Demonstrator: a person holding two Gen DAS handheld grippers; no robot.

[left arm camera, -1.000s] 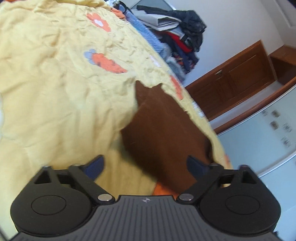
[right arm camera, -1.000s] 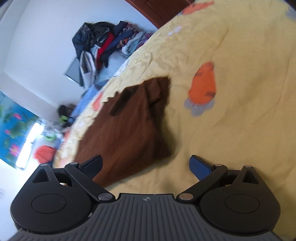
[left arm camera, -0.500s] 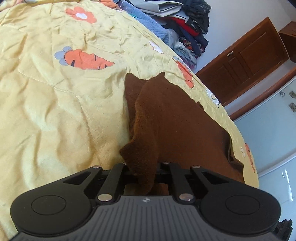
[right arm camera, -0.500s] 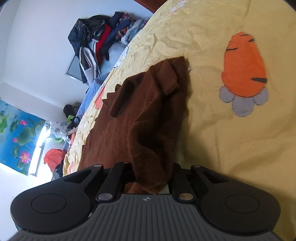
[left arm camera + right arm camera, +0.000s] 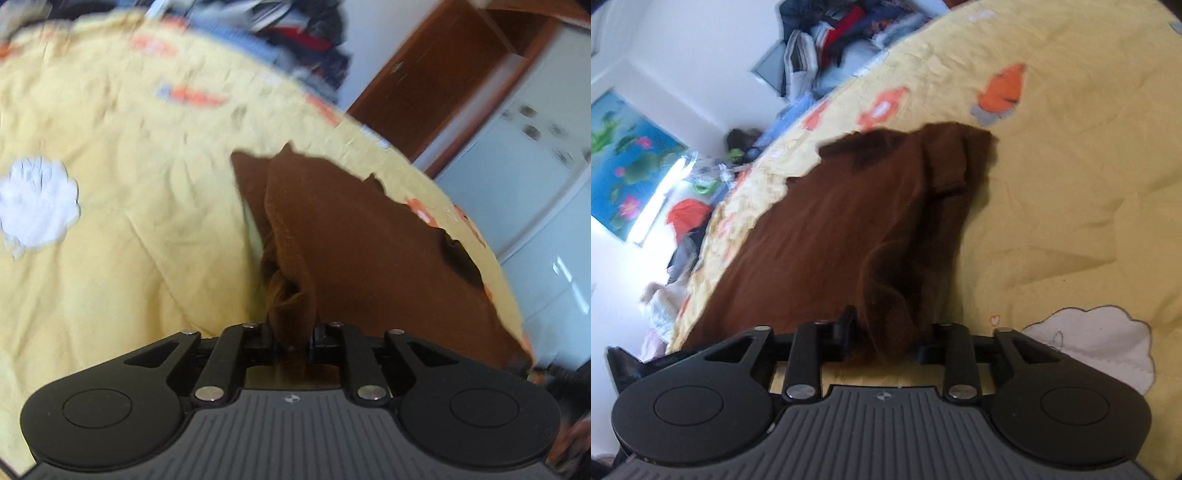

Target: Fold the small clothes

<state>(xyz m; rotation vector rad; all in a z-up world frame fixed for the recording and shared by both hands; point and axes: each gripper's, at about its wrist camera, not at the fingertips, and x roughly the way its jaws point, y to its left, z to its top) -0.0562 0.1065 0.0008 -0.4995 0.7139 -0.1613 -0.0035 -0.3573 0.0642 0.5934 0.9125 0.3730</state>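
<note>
A brown garment (image 5: pixel 351 240) lies spread on a yellow quilt (image 5: pixel 129 184) printed with carrots and flowers. My left gripper (image 5: pixel 291 332) is shut on a bunched fold of its near edge, and the jaws are starting to open. In the right wrist view the same brown garment (image 5: pixel 831 229) stretches away across the quilt (image 5: pixel 1052 203). My right gripper (image 5: pixel 886 332) has its jaws parted and opening. A loose bunch of the brown cloth sits between them. Both views are blurred by motion.
A heap of mixed clothes (image 5: pixel 295 33) lies at the far end of the bed, also seen in the right wrist view as the clothes heap (image 5: pixel 842 33). A wooden cabinet (image 5: pixel 443 74) and pale wardrobe doors (image 5: pixel 535 166) stand beyond the bed. A flower picture (image 5: pixel 624 158) hangs left.
A second ago both grippers stood open over the garment, then both shut on its near edge. Now the right jaws have parted again, and both hands have swung sideways with the cloth.
</note>
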